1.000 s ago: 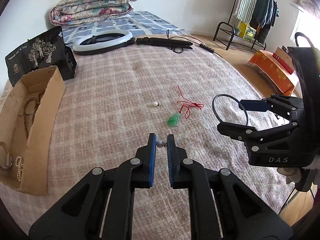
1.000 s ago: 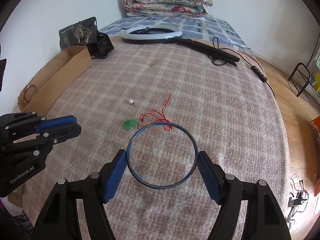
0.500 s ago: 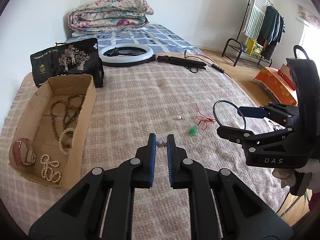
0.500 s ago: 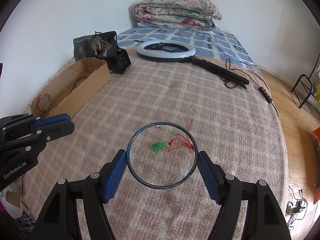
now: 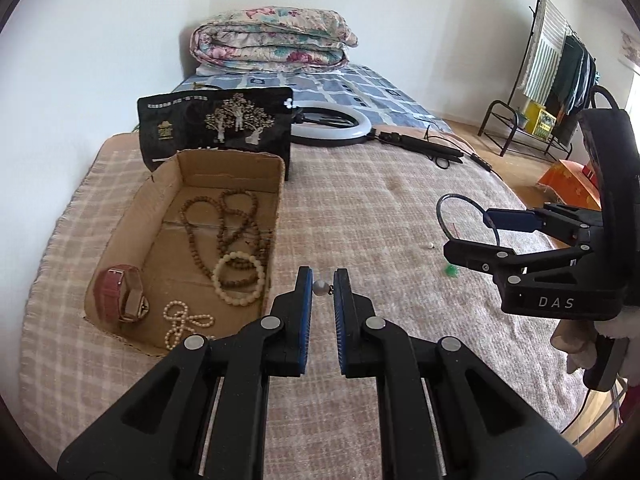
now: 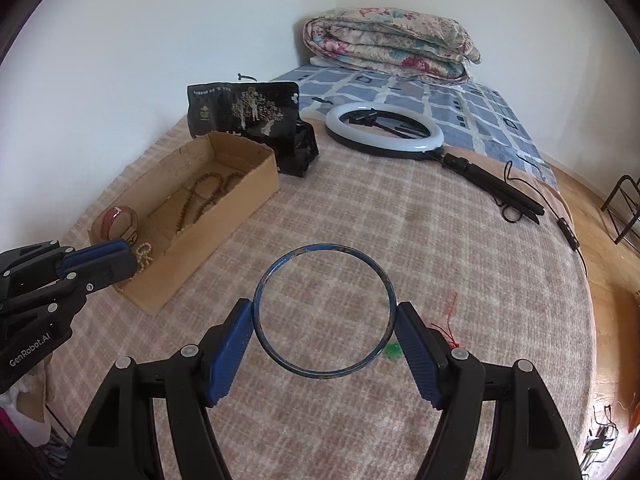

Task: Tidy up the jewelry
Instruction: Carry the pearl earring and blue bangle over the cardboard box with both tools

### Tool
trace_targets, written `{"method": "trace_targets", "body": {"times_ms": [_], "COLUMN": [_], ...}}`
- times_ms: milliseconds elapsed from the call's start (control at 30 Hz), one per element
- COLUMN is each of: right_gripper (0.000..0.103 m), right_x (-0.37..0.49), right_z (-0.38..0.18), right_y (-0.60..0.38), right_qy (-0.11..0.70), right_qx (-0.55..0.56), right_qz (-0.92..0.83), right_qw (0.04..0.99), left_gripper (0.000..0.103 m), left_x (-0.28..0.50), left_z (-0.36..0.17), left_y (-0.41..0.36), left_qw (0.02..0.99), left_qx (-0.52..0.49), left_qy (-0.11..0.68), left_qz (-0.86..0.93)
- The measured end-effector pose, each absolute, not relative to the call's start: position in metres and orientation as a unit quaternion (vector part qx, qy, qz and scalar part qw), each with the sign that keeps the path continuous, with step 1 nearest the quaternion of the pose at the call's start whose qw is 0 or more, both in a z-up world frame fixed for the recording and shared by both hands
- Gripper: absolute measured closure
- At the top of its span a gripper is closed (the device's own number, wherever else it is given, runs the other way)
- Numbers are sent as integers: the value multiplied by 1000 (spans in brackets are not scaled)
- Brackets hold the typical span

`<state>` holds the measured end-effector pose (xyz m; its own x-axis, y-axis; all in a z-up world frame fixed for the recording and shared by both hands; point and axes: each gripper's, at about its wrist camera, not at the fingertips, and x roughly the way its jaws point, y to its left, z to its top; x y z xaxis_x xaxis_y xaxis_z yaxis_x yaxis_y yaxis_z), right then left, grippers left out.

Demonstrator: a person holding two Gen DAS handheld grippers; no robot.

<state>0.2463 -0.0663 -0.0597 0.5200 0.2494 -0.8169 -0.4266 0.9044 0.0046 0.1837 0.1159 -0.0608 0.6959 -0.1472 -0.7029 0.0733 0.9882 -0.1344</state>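
Left gripper (image 5: 323,289): matte black plastic arms, blue ribbed pads lining the jaws, round silver screws at each pivot behind the jaws, white "GenRobot.AI" lettering on its side. Right gripper (image 6: 325,316): same black build, blue pads, silver screws, white "DAS" on the body, curved black handle behind. White fluffy cuff (image 5: 622,322) behind that handle.

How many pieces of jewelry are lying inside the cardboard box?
4 visible in the cardboard box: a long brown bead necklace in the middle, a cream bead bracelet on it, a small pearl strand and a pink-strap watch at the near end. Others may be hidden.
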Motion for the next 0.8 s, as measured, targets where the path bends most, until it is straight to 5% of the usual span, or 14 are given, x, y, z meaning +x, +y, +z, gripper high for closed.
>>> {"method": "trace_targets", "body": {"times_ms": [800], "right_gripper": [29], "right_x": [284], "right_z": [-64], "right_y": [57], "right_qy": [427], "right_qx": [-79], "right_qz": [245], "right_qw": [867], "left_gripper": [94], "left_x": [180], "left_z": [-72], "left_y": [199], "left_qw": [919], "left_qx": [-75], "left_qy": [386], "left_qz": [13]}}
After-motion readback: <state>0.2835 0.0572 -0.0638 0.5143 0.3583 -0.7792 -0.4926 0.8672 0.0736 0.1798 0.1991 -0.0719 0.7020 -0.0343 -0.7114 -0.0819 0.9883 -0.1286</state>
